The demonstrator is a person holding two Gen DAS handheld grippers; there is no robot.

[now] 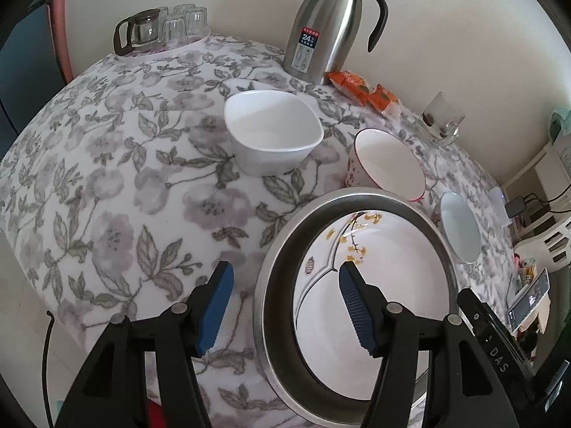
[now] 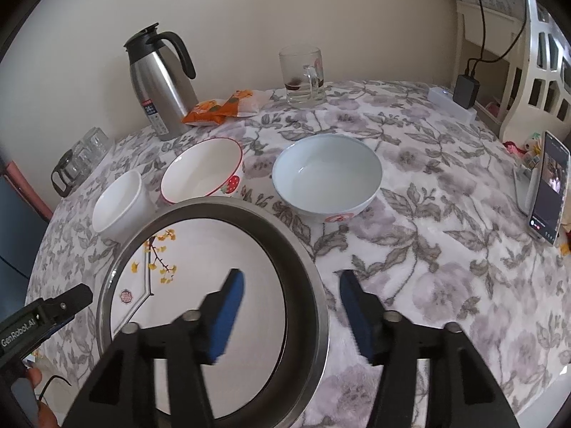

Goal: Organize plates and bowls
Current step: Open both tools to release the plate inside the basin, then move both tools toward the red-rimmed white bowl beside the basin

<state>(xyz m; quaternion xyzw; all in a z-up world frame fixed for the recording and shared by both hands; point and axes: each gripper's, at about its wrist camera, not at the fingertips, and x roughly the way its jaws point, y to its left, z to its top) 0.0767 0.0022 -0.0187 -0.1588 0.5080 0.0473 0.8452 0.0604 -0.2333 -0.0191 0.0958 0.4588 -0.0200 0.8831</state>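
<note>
A wide steel basin (image 1: 357, 194) (image 2: 214, 203) stands on the flowered tablecloth and holds a white plate (image 1: 392, 249) (image 2: 214, 246) painted with yellow blossoms. My left gripper (image 1: 285, 271) is open, one blue pad outside the basin's left rim and one over the plate, neither pressing. My right gripper (image 2: 292, 278) is open astride the right rim in the same way. Behind the basin sit a white squarish bowl (image 1: 273, 132) (image 2: 119, 203), a red-rimmed strawberry bowl (image 1: 387, 164) (image 2: 203, 171) and a pale blue bowl (image 1: 460, 228) (image 2: 326, 174).
A steel thermos jug (image 1: 332, 28) (image 2: 160, 82), orange snack packets (image 2: 221, 107) and a glass mug (image 2: 303, 75) stand along the wall. Glass cups with a small pot (image 1: 160, 28) fill the far left corner. A phone on a stand (image 2: 547, 185) and a power strip (image 2: 451, 103) are at the right.
</note>
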